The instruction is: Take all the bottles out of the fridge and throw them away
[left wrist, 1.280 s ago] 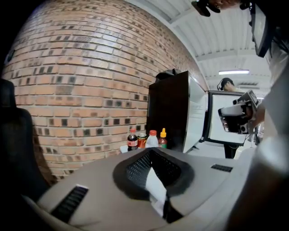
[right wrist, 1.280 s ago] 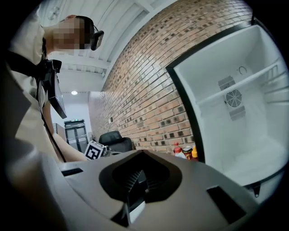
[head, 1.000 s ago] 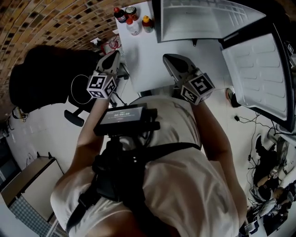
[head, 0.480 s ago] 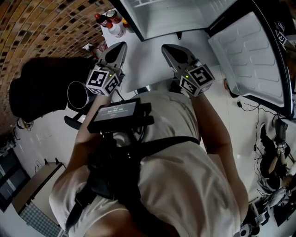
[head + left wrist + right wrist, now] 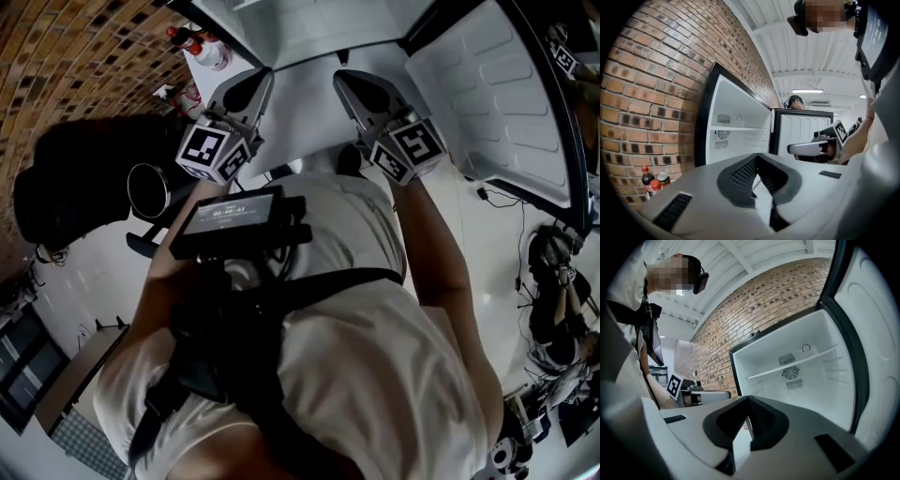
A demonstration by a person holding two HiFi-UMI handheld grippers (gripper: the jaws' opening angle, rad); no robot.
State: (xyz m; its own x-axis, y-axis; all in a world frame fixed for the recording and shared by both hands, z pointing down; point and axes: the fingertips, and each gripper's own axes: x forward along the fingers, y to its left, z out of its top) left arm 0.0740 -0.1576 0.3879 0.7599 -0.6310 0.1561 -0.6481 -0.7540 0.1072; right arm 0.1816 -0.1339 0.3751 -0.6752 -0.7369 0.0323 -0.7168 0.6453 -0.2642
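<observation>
Several bottles [image 5: 199, 47] with red and white caps stand on the white floor by the brick wall, left of the open fridge [image 5: 309, 28]; the left gripper view has them low at the left [image 5: 652, 180]. The fridge compartment [image 5: 797, 376] shows a bare white shelf and a fan grille, with no bottle visible inside. My left gripper [image 5: 255, 82] and right gripper [image 5: 352, 82] are held side by side in front of the fridge, pointing at it. Both are shut with nothing between the jaws [image 5: 757, 158] [image 5: 747, 400].
The fridge door [image 5: 487, 103] swings wide open at the right. A brick wall [image 5: 84, 56] runs along the left, with a black chair [image 5: 66, 169] and a round bin [image 5: 150, 190] beside it. Cables and another person [image 5: 558, 300] are at the far right.
Both grippers have travelled forward toward the open fridge, the left one further. The bottles have slid to the head view's upper left edge. The jaws stay shut.
</observation>
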